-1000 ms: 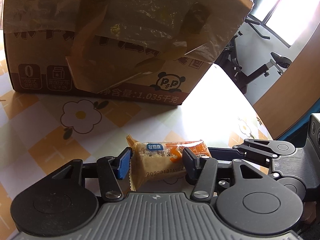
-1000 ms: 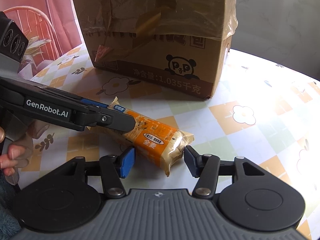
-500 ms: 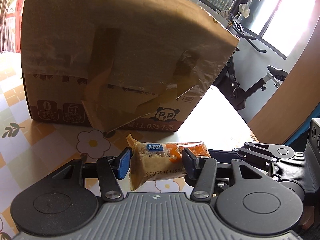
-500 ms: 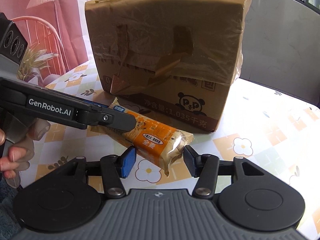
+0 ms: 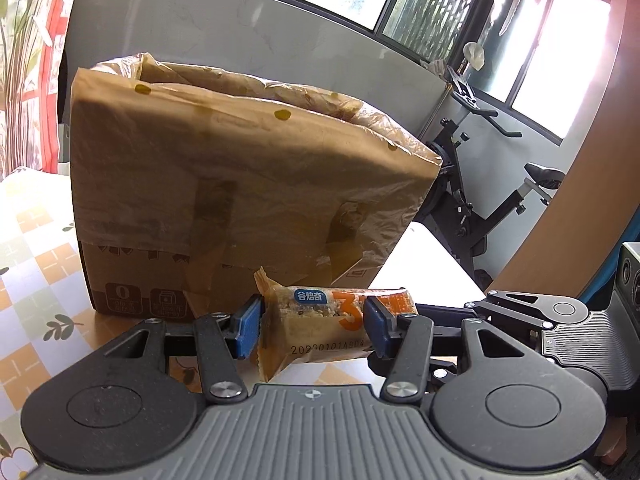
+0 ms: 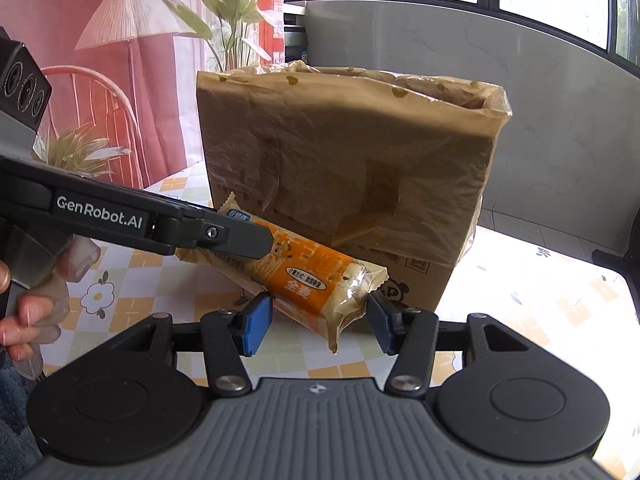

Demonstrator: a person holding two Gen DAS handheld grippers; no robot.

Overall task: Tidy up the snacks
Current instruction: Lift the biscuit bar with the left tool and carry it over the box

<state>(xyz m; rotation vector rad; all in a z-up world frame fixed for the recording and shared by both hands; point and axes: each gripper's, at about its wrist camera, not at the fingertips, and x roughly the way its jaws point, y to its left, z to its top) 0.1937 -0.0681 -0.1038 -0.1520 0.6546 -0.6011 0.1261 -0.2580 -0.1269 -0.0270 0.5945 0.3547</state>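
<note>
The left gripper (image 5: 312,328) pinches one end of an orange-and-clear wrapped cereal bar (image 5: 320,328), its blue pads pressed against the wrapper on both sides, and carries it in the air in front of the cardboard box (image 5: 240,200). The right gripper (image 6: 316,322) brackets the other end of the same bar (image 6: 316,276); its pads look spread slightly wider than the wrapper, with a gap visible at each side, so I judge it parted rather than gripping, though the contact at the right pad is hard to make out. The box stands on the flower-patterned tablecloth (image 5: 36,264), lined with a thin translucent plastic bag (image 6: 352,148) folded down over its outer walls, and its top is open. Judging by this, the task is at an early-to-middle step: the bar is picked up and off the table but lower than the box rim, so raising it over the edge and dropping it inside is still to do; what the box already holds cannot be seen. Readable writing: a blue label with Chinese characters and a large orange "3" on the wrapper, a printed code beginning "2023010", the characters "全麦" on the orange panel, "GenRobot.AI" on the left gripper's arm (image 6: 100,216), and a panda logo low on the box.
</note>
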